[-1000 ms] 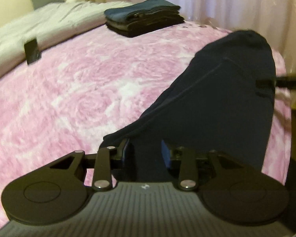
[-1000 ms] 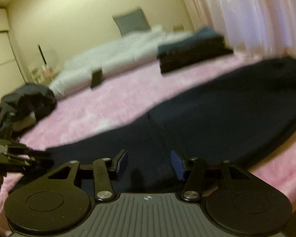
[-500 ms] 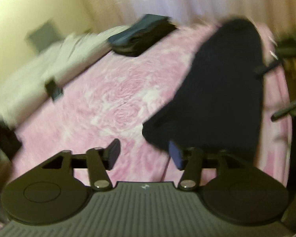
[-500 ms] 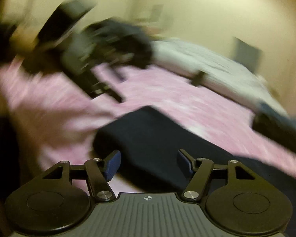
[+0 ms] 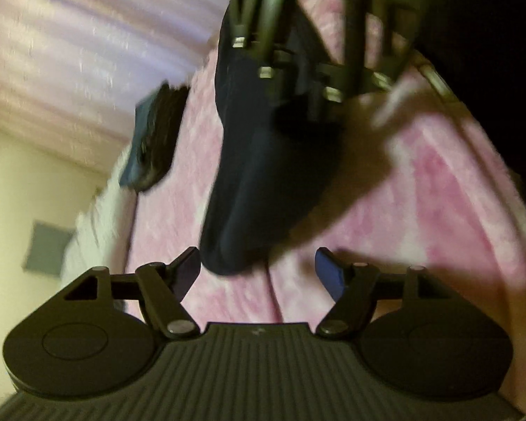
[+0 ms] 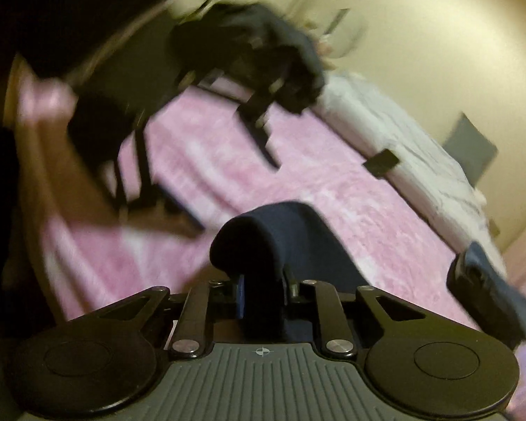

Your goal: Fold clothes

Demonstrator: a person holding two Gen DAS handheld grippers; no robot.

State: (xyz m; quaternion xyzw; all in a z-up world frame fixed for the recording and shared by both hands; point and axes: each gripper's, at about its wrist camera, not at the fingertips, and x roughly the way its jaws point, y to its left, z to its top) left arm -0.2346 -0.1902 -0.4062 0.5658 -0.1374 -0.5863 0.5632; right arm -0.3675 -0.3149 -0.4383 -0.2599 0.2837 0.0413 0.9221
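Navy garment (image 6: pixel 263 245) pinched between right fingers (image 6: pixel 240 296); left fingers (image 5: pixel 328 273) wide, empty.

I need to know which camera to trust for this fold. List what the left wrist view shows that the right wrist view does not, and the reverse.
Only the left wrist view shows the sheer curtain and the left gripper, jaws just opened, nothing between them. Only the right wrist view shows the right gripper, jaws just closed, pinching a fold of the dark garment, plus a loose dark clothes heap. Both show the garment, the pink blanket, the folded stack and the grey pillow.
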